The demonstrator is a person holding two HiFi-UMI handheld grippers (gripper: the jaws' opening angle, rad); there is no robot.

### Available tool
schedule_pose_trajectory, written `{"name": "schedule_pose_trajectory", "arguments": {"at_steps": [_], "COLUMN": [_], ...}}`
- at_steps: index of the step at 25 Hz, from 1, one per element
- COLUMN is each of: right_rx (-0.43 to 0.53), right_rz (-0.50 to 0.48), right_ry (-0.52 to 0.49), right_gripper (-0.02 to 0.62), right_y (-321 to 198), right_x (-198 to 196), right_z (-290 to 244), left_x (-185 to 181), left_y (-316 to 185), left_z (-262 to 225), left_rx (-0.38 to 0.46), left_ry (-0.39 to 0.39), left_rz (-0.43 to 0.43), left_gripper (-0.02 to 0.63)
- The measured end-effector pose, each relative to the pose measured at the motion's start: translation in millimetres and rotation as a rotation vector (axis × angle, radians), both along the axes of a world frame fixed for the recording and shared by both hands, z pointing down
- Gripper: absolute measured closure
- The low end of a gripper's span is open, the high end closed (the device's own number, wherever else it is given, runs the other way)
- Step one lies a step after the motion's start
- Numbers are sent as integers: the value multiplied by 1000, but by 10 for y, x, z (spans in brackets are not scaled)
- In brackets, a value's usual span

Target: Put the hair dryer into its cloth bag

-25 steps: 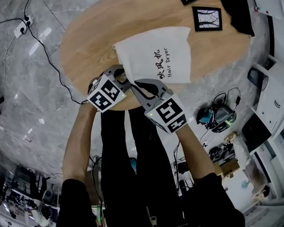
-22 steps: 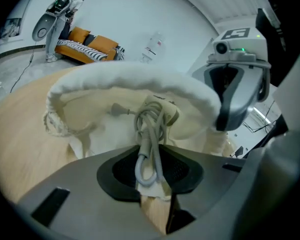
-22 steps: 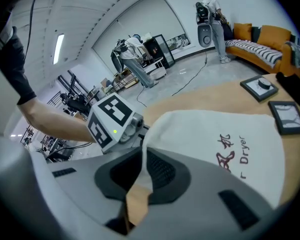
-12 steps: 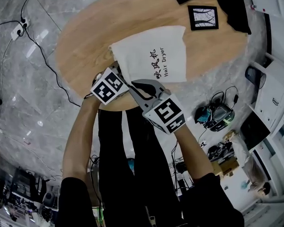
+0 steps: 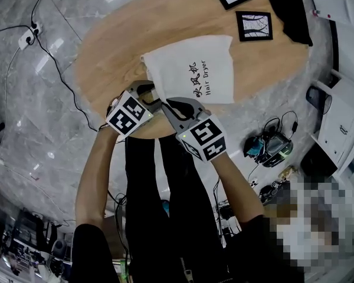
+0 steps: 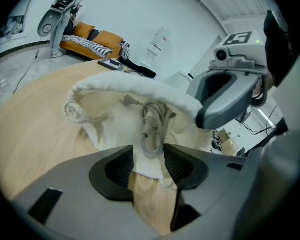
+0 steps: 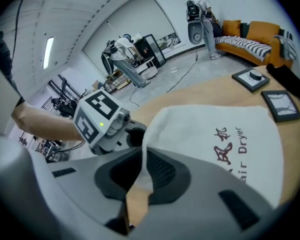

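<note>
Bright, even indoor light; heavy fisheye distortion, dark vignetted corners.

Tabletop (image 5: 106,58) left of bag (image 5: 189,69) bare; frames (image 5: 253,25) beyond.

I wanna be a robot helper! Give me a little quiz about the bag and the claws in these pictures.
1. True or false: the cloth bag is black.
2. What does the right claw pinch? A) a shoe B) the bag's edge C) a spoon
3. How many framed pictures lie on the table?
Key: 1 false; 2 B; 3 two.
</note>
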State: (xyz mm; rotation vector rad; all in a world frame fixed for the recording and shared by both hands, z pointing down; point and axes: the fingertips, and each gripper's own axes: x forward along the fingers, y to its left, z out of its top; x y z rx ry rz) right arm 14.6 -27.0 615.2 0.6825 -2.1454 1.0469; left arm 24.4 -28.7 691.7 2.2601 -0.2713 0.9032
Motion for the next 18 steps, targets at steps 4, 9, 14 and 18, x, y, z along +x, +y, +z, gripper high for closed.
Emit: {"name": "schedule_pose_trajectory", "arguments": {"at_steps": [4,9,14,18], "right_rx": [-23,-72,-87,-54], "right_rz": [8,33,9,11], "right_ry": [53,115,118,202], "right_gripper": [555,548,470,437], "right_y": [24,-6,-14,81], "right_x": [-47,-82,-193,-85], "right_z": [198,545,547,384], "left_x": [-358,-718,-858,-874], "left_y": [43,307,606,656], "left_z": [-23,-112,-228,-462], "left_rx": [-6,-65,-108,-81], "left_ry": [-54,-54,-69,-84], "left_rz": [-111,-247,-282,-343], "left_gripper": [446,448,460,498]}}
